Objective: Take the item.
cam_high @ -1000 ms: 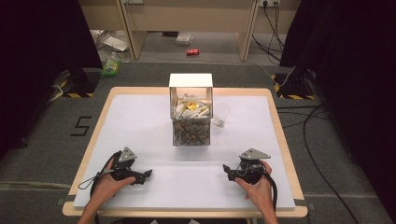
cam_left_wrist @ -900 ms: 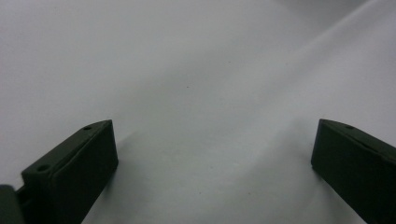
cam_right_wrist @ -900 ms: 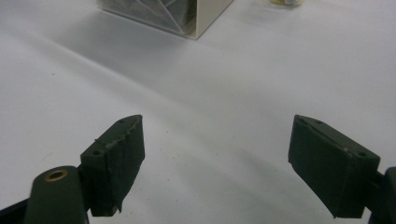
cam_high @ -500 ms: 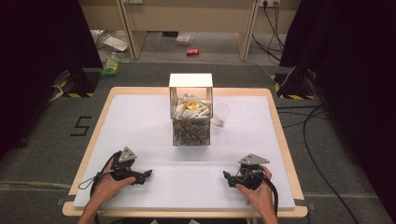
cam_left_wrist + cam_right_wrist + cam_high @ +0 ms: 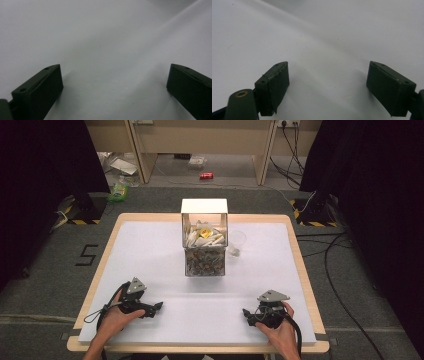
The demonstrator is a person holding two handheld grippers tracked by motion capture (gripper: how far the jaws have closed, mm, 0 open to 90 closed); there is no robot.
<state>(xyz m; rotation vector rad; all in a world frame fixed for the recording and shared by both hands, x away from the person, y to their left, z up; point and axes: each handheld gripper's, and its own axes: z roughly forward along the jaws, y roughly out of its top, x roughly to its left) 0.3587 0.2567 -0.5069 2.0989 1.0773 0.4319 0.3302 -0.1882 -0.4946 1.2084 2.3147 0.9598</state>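
A clear box (image 5: 204, 240) stands at the table's middle, with white and yellow pieces in its upper part and small dark bits below. A small clear cup (image 5: 236, 241) sits just right of it. My left gripper (image 5: 159, 307) rests on the white table (image 5: 150, 250) near the front left, held by a hand. In the left gripper view the left gripper (image 5: 115, 80) is open over bare white surface. My right gripper (image 5: 245, 314) lies near the front right, pointing left. It (image 5: 328, 82) is open too, with nothing between the jaws.
The table's wooden rim (image 5: 306, 275) frames the white top. Beyond the table lie a red can (image 5: 206, 175), a green item (image 5: 119, 190) and cables (image 5: 335, 245) on the grey floor. Dark curtains stand at both sides.
The right hand and its gripper have slid slightly back toward the table's front edge. The left gripper has stayed in place.
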